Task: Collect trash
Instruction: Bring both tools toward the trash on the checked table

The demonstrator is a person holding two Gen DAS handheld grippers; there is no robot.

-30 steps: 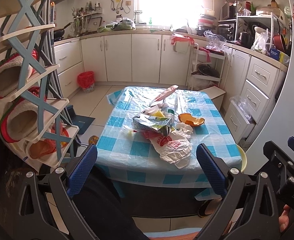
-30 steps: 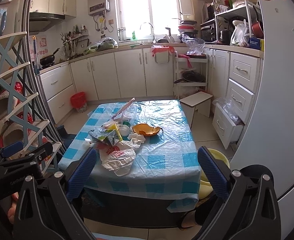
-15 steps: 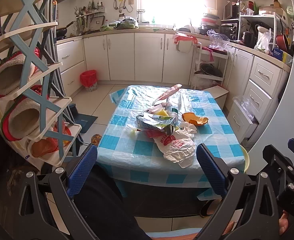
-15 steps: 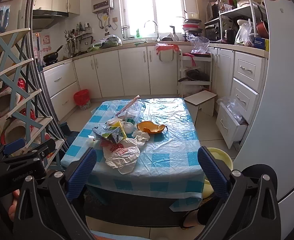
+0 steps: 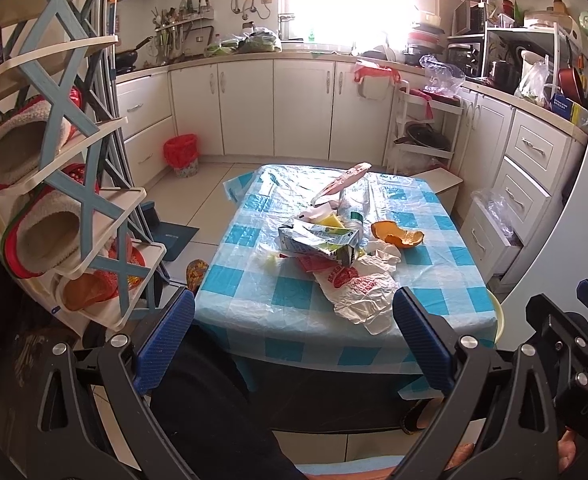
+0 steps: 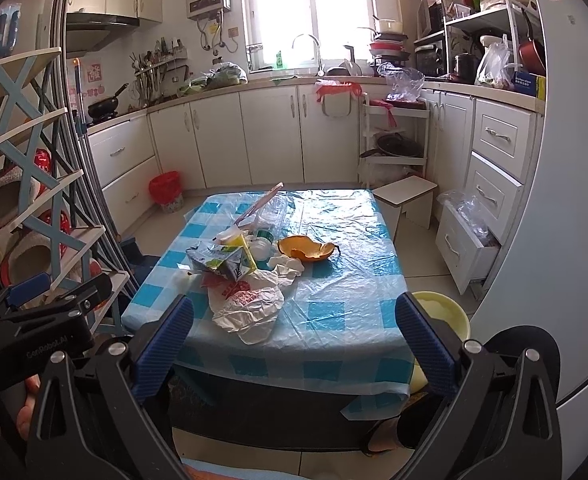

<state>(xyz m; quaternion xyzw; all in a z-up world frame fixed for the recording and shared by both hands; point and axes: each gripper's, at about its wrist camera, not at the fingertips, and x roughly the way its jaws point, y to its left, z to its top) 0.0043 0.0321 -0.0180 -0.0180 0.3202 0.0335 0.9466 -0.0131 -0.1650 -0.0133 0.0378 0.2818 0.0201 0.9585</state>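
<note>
- The trash sits in one heap near the middle of the table (image 5: 253, 280), slightly toward its left side, with the near part of the heap reaching close to the near edge.
- A crumpled white plastic bag (image 5: 364, 292) with red print lies nearest; on its far edge rests a flattened green and white carton (image 5: 320, 240), lying on its side.
- Just right of the carton is a curved piece of orange peel (image 5: 398, 236), hollow side up, with crumpled white tissue (image 6: 287, 266) touching its near left edge.
- Behind the carton are a yellow scrap (image 6: 235, 240), a small clear bottle with a green label (image 6: 262, 236) and a long pink and white wrapper (image 5: 342, 182) tilted up toward the far side.
- The table wears a blue and white checked cloth under a clear, wrinkled plastic sheet.
- The left gripper (image 5: 294, 340) and the right gripper (image 6: 294, 340) both hover short of the near table edge, blue pads spread wide, holding nothing.
- A red-lined bin (image 5: 180, 155) stands on the tiled floor at far left, against white cabinets.
- A slipper rack (image 5: 73, 200) fills the left; a white stool (image 6: 408, 196) stands right of the table's far corner, and a pale yellow basin (image 6: 444, 314) sits on the floor by the near right corner.
- A bright window (image 6: 314, 12) lights the far counter.
</note>
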